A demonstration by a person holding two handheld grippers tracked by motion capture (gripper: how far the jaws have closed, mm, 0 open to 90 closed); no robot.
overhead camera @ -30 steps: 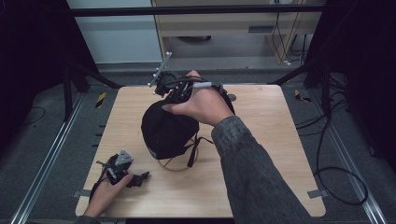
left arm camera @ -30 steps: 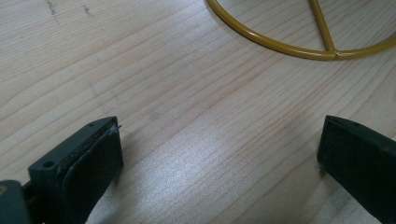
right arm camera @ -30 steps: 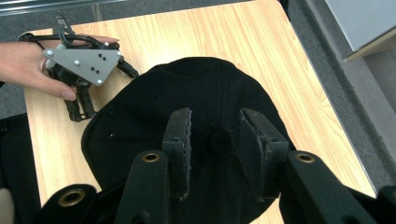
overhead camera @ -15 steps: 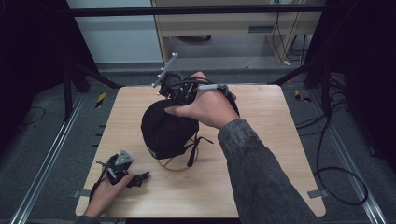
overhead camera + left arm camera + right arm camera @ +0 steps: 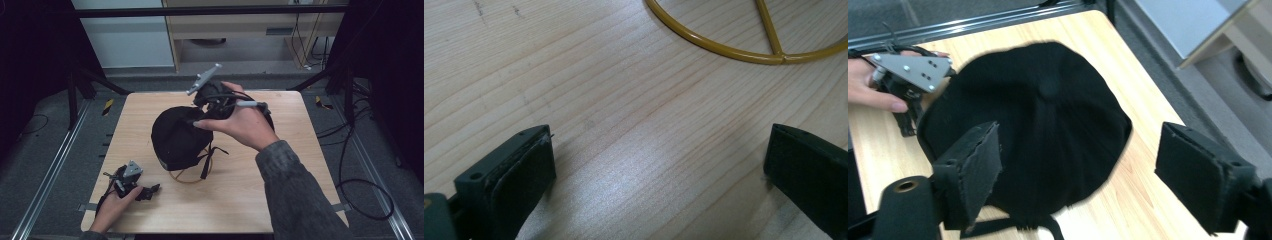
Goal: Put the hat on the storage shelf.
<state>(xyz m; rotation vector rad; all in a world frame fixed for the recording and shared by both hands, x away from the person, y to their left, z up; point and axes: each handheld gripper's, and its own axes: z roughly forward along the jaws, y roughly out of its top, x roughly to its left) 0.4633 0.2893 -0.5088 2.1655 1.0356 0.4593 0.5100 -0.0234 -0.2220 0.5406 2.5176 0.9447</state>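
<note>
High view: right gripper (image 5: pixel 202 107) raised over far side of black cap (image 5: pixel 180 137), jaws spread wide, nothing between them. Cap directly below and ahead of jaws, draped over yellow wire stand (image 5: pixel 192 175), straps hanging loose toward near edge. Probable reason for position: lining up to pinch crown. Left gripper (image 5: pixel 147 191) parked flat on wooden table (image 5: pixel 300 165), near corner, well apart from cap; jaws wide, empty, wire ring (image 5: pixel 724 47) just ahead. Likely kept clear as standby.
</note>
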